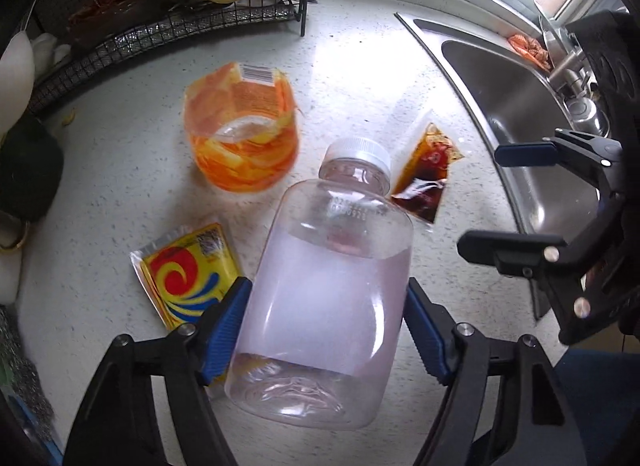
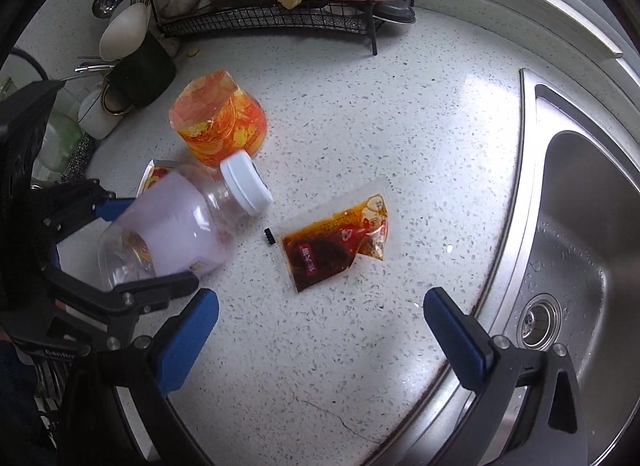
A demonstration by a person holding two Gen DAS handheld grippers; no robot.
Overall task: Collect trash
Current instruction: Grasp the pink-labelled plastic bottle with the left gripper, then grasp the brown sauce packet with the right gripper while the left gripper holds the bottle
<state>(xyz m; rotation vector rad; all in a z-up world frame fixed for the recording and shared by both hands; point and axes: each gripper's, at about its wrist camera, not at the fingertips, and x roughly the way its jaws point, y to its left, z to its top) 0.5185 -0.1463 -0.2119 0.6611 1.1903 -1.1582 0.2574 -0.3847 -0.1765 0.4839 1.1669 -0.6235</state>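
Left wrist view: the left gripper (image 1: 326,328) is seen astride a clear plastic bottle with white screw cap and pale lilac label (image 1: 328,298), which lies on the white speckled worktop (image 1: 360,65). Both blue pads are at the bottle's sides; the left pad touches it, at the right pad contact cannot be told, so a firm grasp is not confirmed. A yellow sachet with red and blue swirl (image 1: 186,272) lies just beside the bottle, partly under it. An orange torn plastic label sleeve (image 1: 240,133) stands behind, and a clear sachet with dark red sauce (image 1: 426,173) lies near the cap. The right gripper (image 1: 496,201) is seen at the side, near the steel sink (image 1: 520,113).

Right wrist view: the right gripper (image 2: 320,330) is released, w/ nothing between its pads, above the worktop just before the sauce sachet. The bottle is seen between the left gripper's fingers.
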